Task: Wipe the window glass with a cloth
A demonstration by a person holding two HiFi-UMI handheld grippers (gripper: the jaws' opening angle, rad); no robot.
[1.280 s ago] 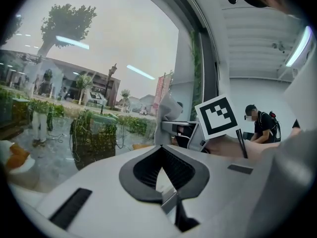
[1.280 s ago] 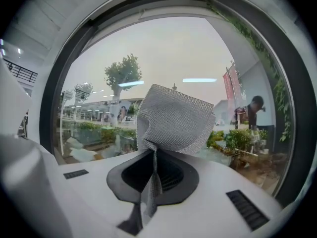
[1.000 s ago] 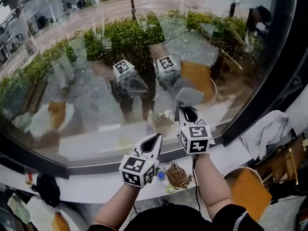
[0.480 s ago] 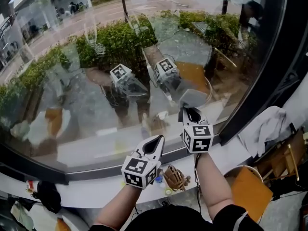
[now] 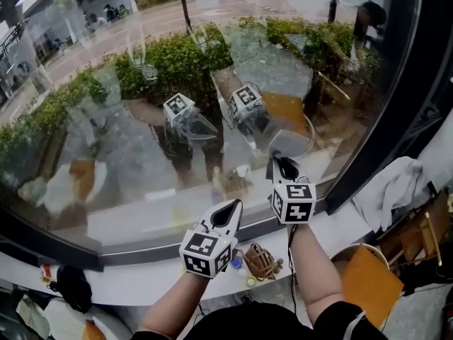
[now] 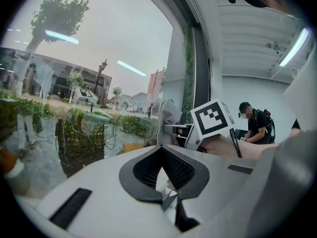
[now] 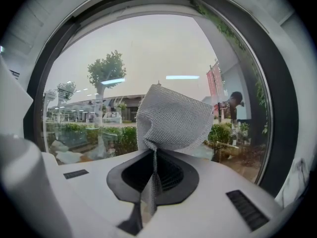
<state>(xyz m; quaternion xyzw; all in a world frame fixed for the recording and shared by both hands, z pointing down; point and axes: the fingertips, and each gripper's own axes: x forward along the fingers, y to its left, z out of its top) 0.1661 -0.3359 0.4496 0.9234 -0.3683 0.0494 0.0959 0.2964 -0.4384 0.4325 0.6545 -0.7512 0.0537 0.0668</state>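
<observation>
The big curved window glass (image 5: 141, 119) fills the head view. My right gripper (image 5: 282, 164) is raised at its lower right part and is shut on a grey mesh cloth (image 5: 287, 143), which lies against or very near the pane. In the right gripper view the cloth (image 7: 173, 118) fans out above the closed jaws of the right gripper (image 7: 151, 151). My left gripper (image 5: 228, 209) hangs lower, over the sill and short of the glass. In its own view the left gripper (image 6: 161, 148) is shut with nothing in it.
A white sill (image 5: 141, 278) runs under the glass, and a dark window frame (image 5: 382, 126) rises at the right. A white fabric heap (image 5: 393, 190) and an orange seat (image 5: 364, 282) lie at the right. A brown object (image 5: 262, 259) sits below the sill. A person (image 6: 256, 125) stands behind.
My right gripper with the cloth has edged slightly to the right along the glass. The left gripper has barely moved.
</observation>
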